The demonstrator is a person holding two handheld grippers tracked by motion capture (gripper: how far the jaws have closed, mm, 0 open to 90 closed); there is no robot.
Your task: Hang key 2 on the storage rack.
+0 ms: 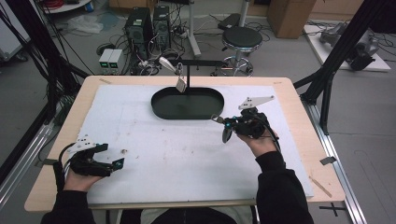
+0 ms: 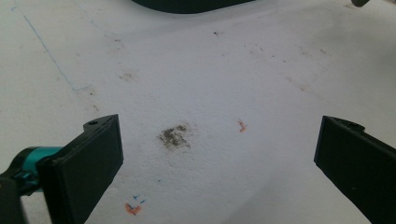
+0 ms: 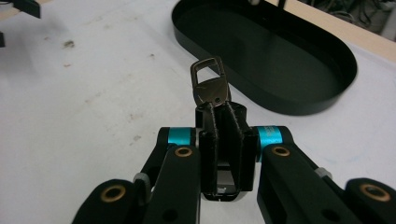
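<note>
My right gripper (image 3: 219,114) is shut on a small brown metal clasp (image 3: 210,84) with a rectangular loop, which sticks out past the jaws. In the high view that gripper (image 1: 223,123) sits right of centre, just off the near right end of a black oval tray (image 1: 161,109). The same tray's rim (image 3: 299,105) lies just beyond the clasp in the right gripper view. My left gripper (image 1: 113,164) rests at the front left of the white mat. Its jaws (image 2: 219,154) stand wide open over bare mat with nothing between them.
A black stand (image 1: 188,77) rises at the tray's far side, with a small tag (image 1: 181,84) hanging from its bar. The white mat (image 1: 187,154) carries small stains, one dark smudge (image 2: 175,136) lying ahead of my left gripper. Wooden table edges (image 1: 299,121) border the mat.
</note>
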